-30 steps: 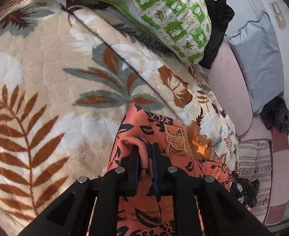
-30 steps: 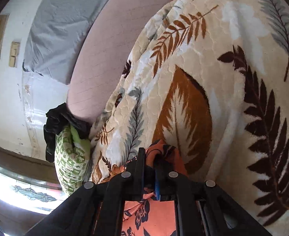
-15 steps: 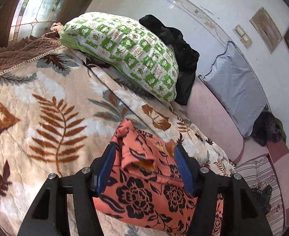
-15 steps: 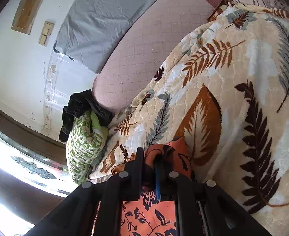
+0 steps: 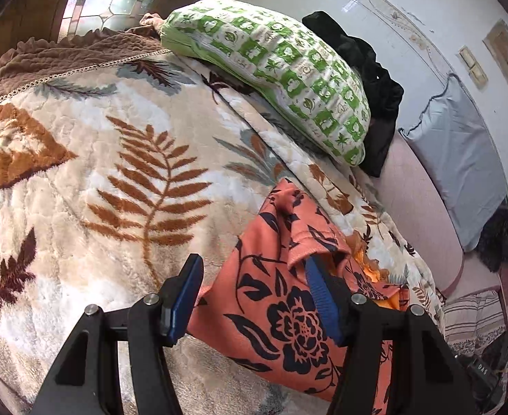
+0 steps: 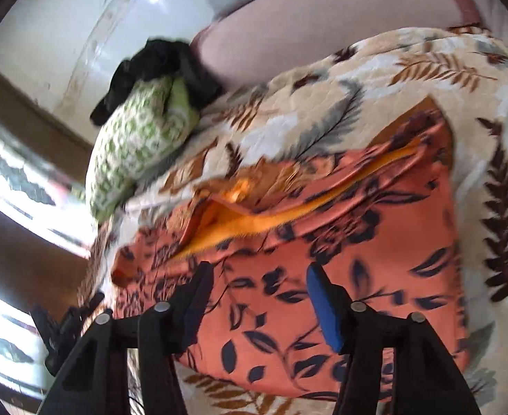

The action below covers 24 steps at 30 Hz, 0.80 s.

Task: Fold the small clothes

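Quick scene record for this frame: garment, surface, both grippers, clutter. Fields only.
garment: orange floral cloth, folded over, lying on the blanket, yellow lining showing
surface: leaf-print blanket
left gripper: open, a fold of the cloth draped on one pad
right gripper: jaws opening above the cloth, nothing gripped, view blurred
clutter: green pillow, black cloth behind it, grey cushion by the wall

Open blanket (image 5: 81,180) leftward; green pillow (image 5: 288,79) and black clothes (image 5: 368,69) behind.

Left gripper (image 5: 254,297) fingers (image 5: 184,294) spread, nothing gripped; orange floral garment (image 5: 281,297) between them, lying on leaf-print blanket (image 5: 98,180).
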Motion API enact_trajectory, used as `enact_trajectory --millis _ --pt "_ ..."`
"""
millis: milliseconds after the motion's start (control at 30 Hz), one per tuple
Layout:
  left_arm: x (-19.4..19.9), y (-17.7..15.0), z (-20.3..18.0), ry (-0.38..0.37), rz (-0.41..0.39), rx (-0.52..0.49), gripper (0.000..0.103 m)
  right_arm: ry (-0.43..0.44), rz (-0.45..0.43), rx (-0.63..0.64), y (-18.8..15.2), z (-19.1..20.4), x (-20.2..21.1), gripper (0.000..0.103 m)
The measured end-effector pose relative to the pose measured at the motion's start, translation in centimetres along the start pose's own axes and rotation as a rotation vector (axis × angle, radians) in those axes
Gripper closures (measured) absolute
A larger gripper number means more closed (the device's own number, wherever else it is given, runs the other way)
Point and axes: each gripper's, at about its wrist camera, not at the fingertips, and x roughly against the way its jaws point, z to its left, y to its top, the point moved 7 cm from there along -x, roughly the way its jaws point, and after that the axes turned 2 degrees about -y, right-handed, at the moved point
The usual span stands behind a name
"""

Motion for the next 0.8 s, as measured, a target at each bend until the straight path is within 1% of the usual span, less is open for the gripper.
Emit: enact_trajectory --millis 67,133,167,233,267,333,400,433,467,500,567,633,733,800 --pt "-0.1 0.2 0.7 -0.001 0.011 0.03 0.041 -0.02 0.066 0.112 -1.9 3.8 -4.1 0.049" --pt "-0.1 0.7 1.0 -0.011 0.013 0.032 0.041 0.007 0.131 0.171 -3.3 6.9 -8.0 0.05" --pt "0.0 1.0 0.9 -0.009 0.011 0.017 0.041 -0.011 0.131 0.197 -3.4 8.0 -9.6 0.05" --pt "0.2 1.6 0.7 0.013 -0.013 -0.025 0.041 -0.065 0.083 0.253 -1.8 10.2 -12.3 0.05" --pt "0.3 1.8 0.4 0.016 -0.024 -0.054 0.041 -0.074 0.06 0.251 -0.4 11.1 -13.5 0.05" --pt "0.1 2.2 0.1 0.027 -0.028 -0.095 0.041 -0.078 0.001 0.185 3.2 12.2 -15.0 0.05" --pt "0.2 2.5 0.2 0.024 -0.025 -0.097 0.041 -0.075 -0.101 0.109 6.9 12.5 -14.6 0.05" --pt "0.2 2.6 0.3 0.021 -0.019 -0.09 0.041 -0.047 -0.146 0.065 8.0 12.5 -13.8 0.05" --pt "0.2 2.7 0.4 0.021 -0.015 -0.087 0.04 -0.018 -0.174 0.042 8.5 12.8 -12.9 0.049" --pt "0.1 2.8 0.5 0.024 -0.01 -0.092 0.04 -0.003 -0.182 0.049 8.6 13.3 -12.2 0.049" --pt "-0.3 2.6 0.6 0.037 0.005 -0.108 0.04 -0.008 -0.169 0.112 7.4 13.9 -10.9 0.049" --pt "-0.5 2.2 0.5 0.049 0.02 -0.129 0.04 -0.026 -0.142 0.169 5.4 13.8 -9.6 0.049" --pt "-0.9 1.5 -0.3 0.051 0.046 -0.187 0.04 -0.039 -0.139 0.164 2.1 11.9 -6.4 0.049" --pt "-0.8 1.0 -1.3 0.054 0.036 -0.233 0.04 -0.066 -0.164 0.139 0.0 9.5 -3.7 0.049"
